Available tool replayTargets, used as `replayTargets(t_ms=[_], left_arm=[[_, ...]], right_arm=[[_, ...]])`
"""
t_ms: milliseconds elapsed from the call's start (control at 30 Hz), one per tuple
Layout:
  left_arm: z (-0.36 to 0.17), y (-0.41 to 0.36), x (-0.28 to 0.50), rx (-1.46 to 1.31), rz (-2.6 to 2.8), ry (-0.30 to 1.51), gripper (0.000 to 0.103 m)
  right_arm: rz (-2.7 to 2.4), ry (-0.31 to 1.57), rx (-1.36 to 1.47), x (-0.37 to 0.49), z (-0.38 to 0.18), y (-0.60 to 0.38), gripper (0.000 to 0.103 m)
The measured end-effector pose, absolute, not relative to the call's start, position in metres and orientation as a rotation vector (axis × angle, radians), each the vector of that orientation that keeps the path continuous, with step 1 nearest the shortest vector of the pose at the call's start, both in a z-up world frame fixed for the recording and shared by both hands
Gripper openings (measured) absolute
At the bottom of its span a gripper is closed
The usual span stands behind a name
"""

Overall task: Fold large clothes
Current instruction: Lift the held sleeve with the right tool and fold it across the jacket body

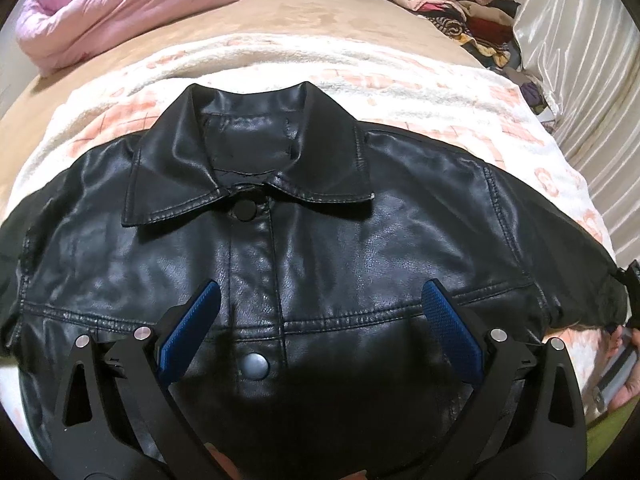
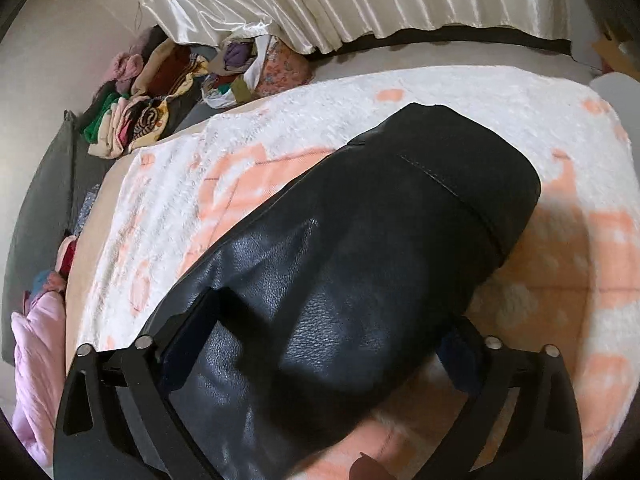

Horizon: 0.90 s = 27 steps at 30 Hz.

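Jacket (image 1: 320,240): laid flat for folding. Your left gripper (image 1: 320,320) hovered open; right gripper (image 2: 320,344) straddled the sleeve (image 2: 360,240), unclamped.

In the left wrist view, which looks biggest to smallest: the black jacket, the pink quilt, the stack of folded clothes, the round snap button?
1. black jacket, filling most of the view
2. pink quilt
3. stack of folded clothes, though both lie farther off, so true sizes are unsure
4. snap button
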<state>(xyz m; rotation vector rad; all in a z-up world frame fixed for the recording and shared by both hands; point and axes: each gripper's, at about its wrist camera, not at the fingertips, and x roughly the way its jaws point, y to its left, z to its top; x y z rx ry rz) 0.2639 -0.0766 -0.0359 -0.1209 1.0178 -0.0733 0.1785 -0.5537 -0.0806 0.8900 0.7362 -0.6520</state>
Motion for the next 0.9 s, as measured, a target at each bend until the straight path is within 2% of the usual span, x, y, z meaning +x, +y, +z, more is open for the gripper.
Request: replayTargets(t_ms=[33,67,100,167,300,467,600,900], left_arm=[[-0.034,-0.076,0.263,-0.123,-0.072,1.014,0.094],[-0.032,-0.076,0.262,-0.123,-0.070,1.008,0.094],[-0.030,-0.076,0.261,-0.124,-0.072,1.006,0.094],[-0.026,-0.075,0.259,-0.123,-0.072,1.000,0.094],[-0.018,-0.071,0.255,-0.129,-0.072,0.989,0.094],[-0.001,-0.058,0.252,-0.160,-0.061,0.970,0.094],[0.015,-0.042,0.247,-0.188,-0.064,0.951,0.094],[0.047,0.010,0.234,-0.265,-0.053,0.895,0.094]], right_arm=[[-0.634,0.700,0.909,0.177,-0.078,-0.556,0.070],[-0.619,0.674,0.914,0.177,-0.076,-0.559,0.037],[-0.592,0.660,0.917,0.179,-0.074,-0.561,0.024],[-0.544,0.637,0.915,0.180,-0.067,-0.563,0.015],[-0.426,0.536,0.862,0.180,-0.033,-0.551,0.010],[-0.241,0.450,0.765,0.187,0.018,-0.520,0.009],[-0.092,0.426,0.640,0.199,0.059,-0.467,0.008],[0.188,0.390,0.469,0.217,0.114,-0.350,0.007]])
